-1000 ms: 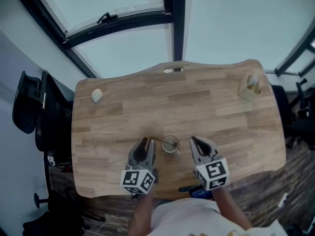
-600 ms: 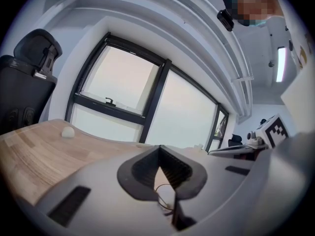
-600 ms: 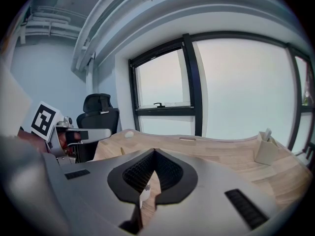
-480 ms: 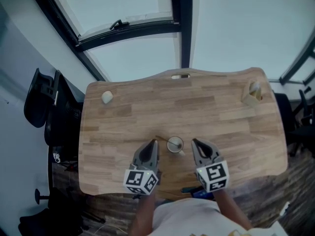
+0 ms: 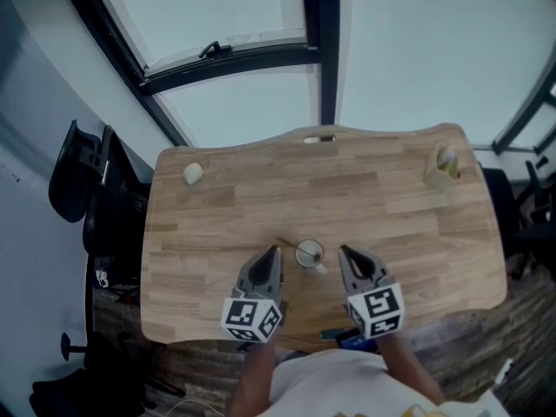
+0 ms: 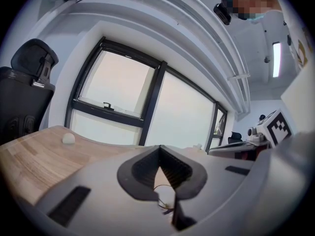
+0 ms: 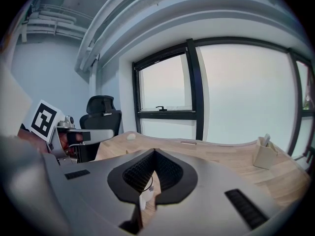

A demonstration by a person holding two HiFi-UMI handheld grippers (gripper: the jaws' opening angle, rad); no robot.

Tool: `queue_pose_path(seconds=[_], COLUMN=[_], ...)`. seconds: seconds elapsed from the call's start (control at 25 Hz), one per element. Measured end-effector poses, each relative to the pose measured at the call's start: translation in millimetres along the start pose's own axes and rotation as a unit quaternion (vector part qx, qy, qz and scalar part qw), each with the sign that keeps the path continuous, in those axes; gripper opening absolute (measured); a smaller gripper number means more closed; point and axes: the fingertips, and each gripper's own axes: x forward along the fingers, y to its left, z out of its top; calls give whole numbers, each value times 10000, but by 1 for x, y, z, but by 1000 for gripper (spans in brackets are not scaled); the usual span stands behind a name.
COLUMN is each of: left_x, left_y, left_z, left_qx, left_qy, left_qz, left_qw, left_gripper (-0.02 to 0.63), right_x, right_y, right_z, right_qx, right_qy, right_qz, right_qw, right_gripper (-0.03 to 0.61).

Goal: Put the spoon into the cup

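Observation:
A small clear cup (image 5: 309,254) stands on the wooden table (image 5: 391,207), near its front edge. The spoon (image 5: 287,244) rests in the cup, its thin handle leaning out to the left. My left gripper (image 5: 273,252) is just left of the cup and shut, with nothing between its jaws, clear of the handle. My right gripper (image 5: 344,252) is just right of the cup and also shut and empty. In the left gripper view the cup (image 6: 165,195) shows below the closed jaws of the left gripper (image 6: 159,150). In the right gripper view the cup (image 7: 146,191) appears below the right gripper (image 7: 154,152).
A small white lump (image 5: 193,173) lies at the table's back left corner. A beige holder (image 5: 443,168) stands at the back right. A black office chair (image 5: 78,189) is left of the table, and a dark blue object (image 5: 343,335) sits at the front edge.
Both grippers have lifted and drawn back a little from the cup. The left tips, which were at the spoon handle's end, are now clear of it. The spoon stays in the cup.

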Motion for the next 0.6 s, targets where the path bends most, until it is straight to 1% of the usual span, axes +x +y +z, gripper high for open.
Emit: queue_pose_path(seconds=[0.2, 0.36, 0.6], left_x=[0, 0, -1], left_y=[-1, -3, -5], left_z=[-3, -4, -7], left_qx=[-56, -131, -139], left_qy=[13, 44, 79], left_qz=[-23, -48, -85], left_qw=[10000, 9999, 9998], left_gripper=[2, 2, 2], right_x=[-2, -5, -5], right_y=[-3, -4, -6], right_z=[-2, -4, -6], right_qx=[73, 57, 102], right_qy=[-129, -13, -68], right_qz=[-85, -53, -94], right_qw=[9999, 10000, 9999], right_gripper=[-3, -3, -3])
